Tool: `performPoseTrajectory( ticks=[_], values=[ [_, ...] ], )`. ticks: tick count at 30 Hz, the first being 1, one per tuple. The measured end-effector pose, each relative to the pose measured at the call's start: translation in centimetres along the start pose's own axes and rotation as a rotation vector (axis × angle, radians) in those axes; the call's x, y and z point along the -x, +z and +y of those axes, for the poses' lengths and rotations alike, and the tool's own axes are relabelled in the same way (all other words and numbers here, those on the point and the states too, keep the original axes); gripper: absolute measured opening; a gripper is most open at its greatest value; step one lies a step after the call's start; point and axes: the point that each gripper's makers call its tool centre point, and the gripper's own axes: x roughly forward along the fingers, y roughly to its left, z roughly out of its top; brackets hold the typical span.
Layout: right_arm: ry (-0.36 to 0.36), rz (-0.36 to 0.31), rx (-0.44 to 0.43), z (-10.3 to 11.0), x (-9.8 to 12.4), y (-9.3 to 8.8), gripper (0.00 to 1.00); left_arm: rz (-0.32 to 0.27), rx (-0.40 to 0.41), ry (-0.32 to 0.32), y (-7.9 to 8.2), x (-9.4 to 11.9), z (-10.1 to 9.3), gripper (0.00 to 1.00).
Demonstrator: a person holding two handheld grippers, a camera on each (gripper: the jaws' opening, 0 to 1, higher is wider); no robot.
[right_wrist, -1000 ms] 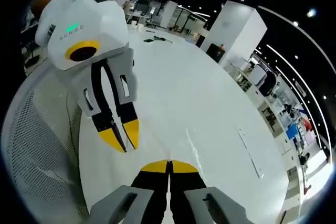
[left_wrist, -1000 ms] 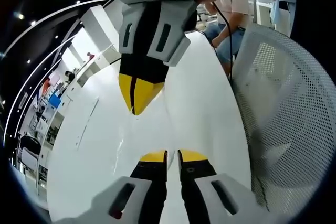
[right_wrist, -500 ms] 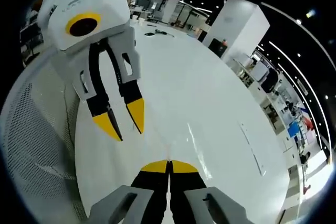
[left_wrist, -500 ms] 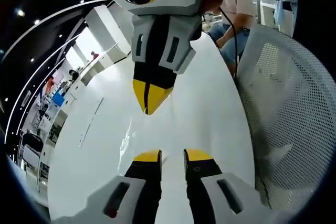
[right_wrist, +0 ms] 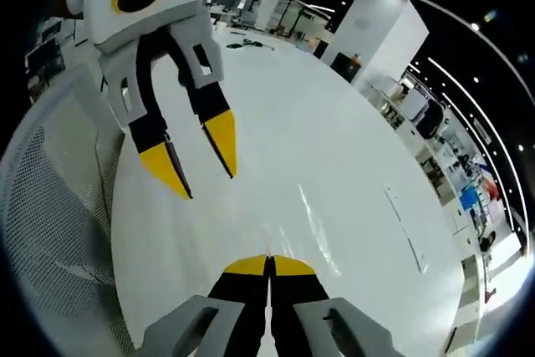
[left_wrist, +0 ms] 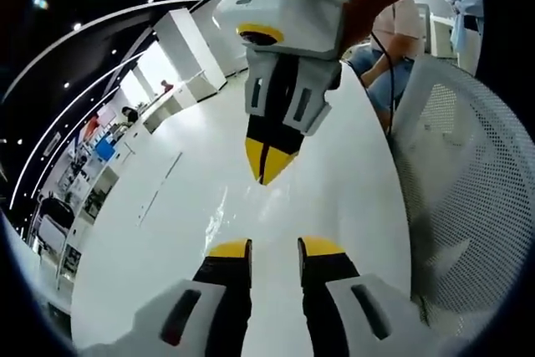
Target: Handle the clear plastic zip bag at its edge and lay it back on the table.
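Note:
The clear plastic zip bag (left_wrist: 216, 216) shows only as faint glints and creases on the white table (left_wrist: 150, 273). In the left gripper view my left gripper (left_wrist: 276, 248) is open, with nothing between its yellow tips. My right gripper (left_wrist: 266, 175) comes down from the top, its tips pressed together over the bag's near edge. In the right gripper view the right gripper (right_wrist: 269, 263) is shut, and the bag's creases (right_wrist: 311, 211) run up to its tips. Up and to the left, the left gripper (right_wrist: 199, 165) hangs open above the table (right_wrist: 334, 123).
A white mesh chair back (left_wrist: 468, 206) stands close beside the table, also seen as the chair (right_wrist: 58, 232). A seated person (left_wrist: 393, 31) is at the table's far end. Small dark items (right_wrist: 251, 46) lie far off on the table. A white pillar (right_wrist: 376, 31) stands behind.
My left gripper's jaws have spread from nearly shut to open and moved off the bag. The right gripper has stayed shut, and both views have shifted a little.

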Motion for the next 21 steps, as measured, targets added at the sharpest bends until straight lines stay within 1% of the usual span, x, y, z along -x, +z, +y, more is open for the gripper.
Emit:
performPoseTrajectory(
  ticks=[3, 6, 10, 13, 15, 21],
  values=[
    [-0.003, 0.008, 0.004, 0.0, -0.1, -0.2, 0.00, 0.004, 0.016, 0.023, -0.5, 0.3, 0.5, 0.26],
    [-0.008, 0.021, 0.011, -0.1, -0.3, -0.4, 0.00, 0.008, 0.033, 0.033, -0.9, 0.6, 0.7, 0.28],
    [-0.018, 0.036, 0.028, -0.2, -0.7, -1.0, 0.00, 0.015, 0.051, 0.039, -1.8, 1.0, 0.7, 0.27],
    [-0.031, 0.051, 0.051, -0.5, -0.7, -1.2, 0.00, 0.021, 0.072, 0.041, -2.4, 1.2, 0.6, 0.27],
    [-0.024, 0.052, 0.055, -0.4, -0.5, -1.2, 0.00, 0.028, 0.079, 0.042, -2.7, 1.2, 0.5, 0.27],
    [-0.040, 0.068, 0.071, -1.0, -1.0, -1.6, 0.00, 0.033, 0.098, 0.044, -3.2, 1.4, 0.3, 0.26]
  ],
)
